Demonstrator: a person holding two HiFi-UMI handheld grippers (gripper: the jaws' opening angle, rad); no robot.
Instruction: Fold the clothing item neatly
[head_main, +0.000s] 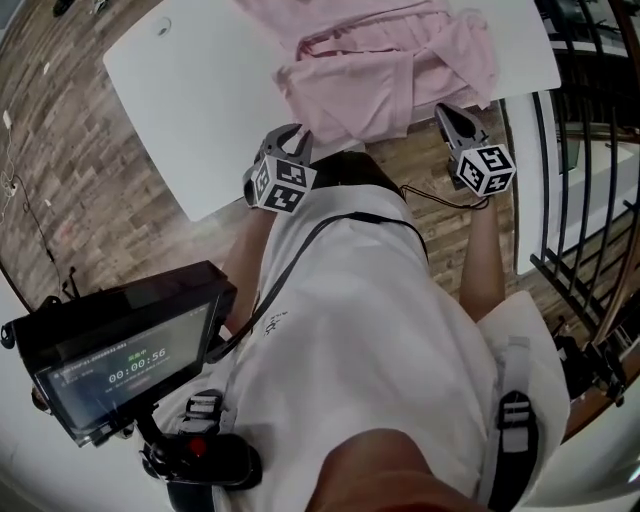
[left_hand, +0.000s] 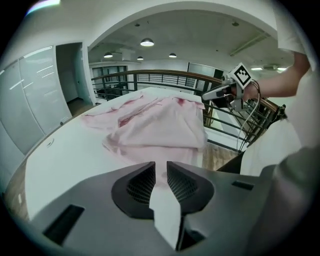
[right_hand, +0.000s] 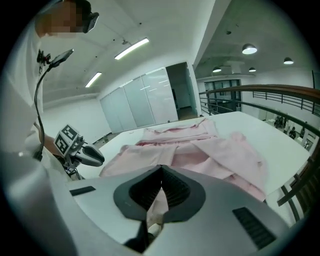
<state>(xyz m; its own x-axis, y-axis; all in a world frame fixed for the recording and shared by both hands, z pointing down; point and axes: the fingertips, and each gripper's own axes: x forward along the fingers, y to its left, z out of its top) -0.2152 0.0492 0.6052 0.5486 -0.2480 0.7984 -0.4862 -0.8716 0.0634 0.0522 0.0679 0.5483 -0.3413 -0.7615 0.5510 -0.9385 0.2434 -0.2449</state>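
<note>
Left hand-held gripper (left_hand: 160, 172): jaws a slit apart, nothing clamped. Right hand-held gripper (right_hand: 161, 177): pressed together, maybe nipping cloth, view unclear. Pink garment (head_main: 370, 70) rumpled on tabletop (head_main: 200, 90), overhanging near edge: light, limp, slides easily. I'd pinch its corners.

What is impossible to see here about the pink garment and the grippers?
- Far part of the pink garment: head view, cut off by the top edge.
- Whether the shut right gripper pinches the garment: right gripper view, its jaws cover the spot.
- Small print on the screen: head view, too small.
</note>
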